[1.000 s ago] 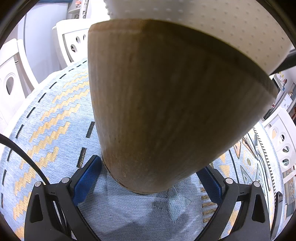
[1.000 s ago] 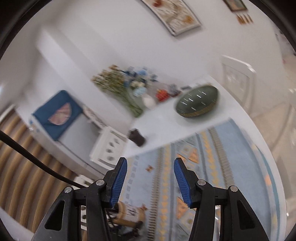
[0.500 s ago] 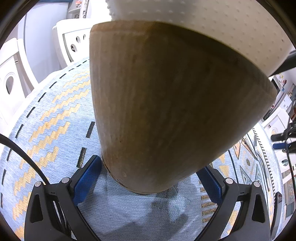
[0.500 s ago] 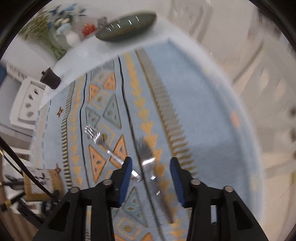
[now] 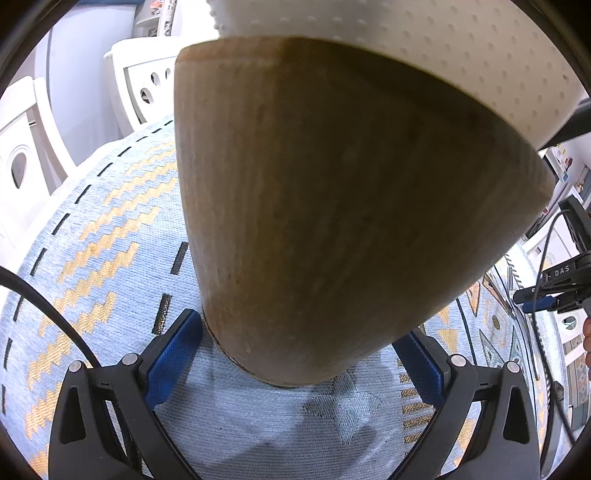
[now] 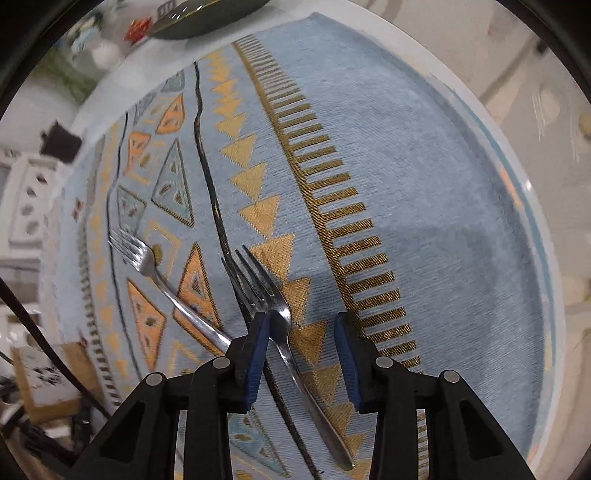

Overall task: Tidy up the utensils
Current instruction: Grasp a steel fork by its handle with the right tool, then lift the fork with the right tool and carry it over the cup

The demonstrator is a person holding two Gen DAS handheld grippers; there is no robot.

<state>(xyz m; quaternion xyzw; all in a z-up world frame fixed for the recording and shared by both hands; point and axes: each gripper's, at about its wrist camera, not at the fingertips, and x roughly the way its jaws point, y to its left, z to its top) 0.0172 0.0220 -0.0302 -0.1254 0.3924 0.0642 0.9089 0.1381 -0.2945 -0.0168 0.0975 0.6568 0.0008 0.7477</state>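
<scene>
In the left wrist view a wooden utensil holder [image 5: 332, 206] with a white dotted top stands on the blue patterned tablecloth [image 5: 110, 240]. My left gripper [image 5: 299, 354] is shut on its base, blue pads on either side. In the right wrist view two metal forks lie on the cloth: one [image 6: 280, 317] between my fingers, its neck close to the left pad, and another [image 6: 162, 280] to the left. My right gripper [image 6: 301, 347] is open, low over the nearer fork. It also shows at the right edge of the left wrist view [image 5: 546, 295].
White chairs [image 5: 140, 85] stand beyond the table's far edge. A dark green oval dish [image 6: 207, 14], flowers and a small black object [image 6: 61, 142] sit at the far end. The table edge [image 6: 546, 258] curves on the right.
My right gripper has swung down from facing the room to the table and closed in over the nearer fork. The left gripper and holder have stayed still.
</scene>
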